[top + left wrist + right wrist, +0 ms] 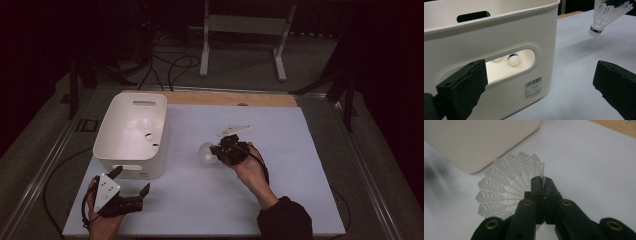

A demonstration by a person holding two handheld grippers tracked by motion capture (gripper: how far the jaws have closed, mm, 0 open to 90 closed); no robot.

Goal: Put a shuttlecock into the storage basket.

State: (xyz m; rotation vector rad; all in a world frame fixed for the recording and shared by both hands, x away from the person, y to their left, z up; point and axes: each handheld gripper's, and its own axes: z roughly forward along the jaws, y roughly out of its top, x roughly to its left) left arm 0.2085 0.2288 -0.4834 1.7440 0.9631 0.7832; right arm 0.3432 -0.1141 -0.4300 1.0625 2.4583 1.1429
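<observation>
Item: one white plastic shuttlecock (pixel 506 192), which I hold in my right tongs (pixel 543 182); the jaws are closed on the rim of its feather skirt, pinching the edge between them. In the high view I see it at the left tip of the right tongs (pixel 220 150), just above the table (pixel 280 200), beside the white bin (pixel 131 131) but apart from it. Orientation: from the left gripper view the shuttlecock (pixel 607 15) hangs tilted, cork end down and toward the bin, skirt up; its long axis slants. Markings: a blue band with white lettering circles the cork, too small to read. The bin (pixel 499 30) carries a barcode sticker (pixel 533 87) with fine print I cannot read. My left tongs (pixel 544 85) stand wide and empty, facing the bin's handle slot; through it shows a shuttlecock cork (pixel 513 59) with a blue band.
</observation>
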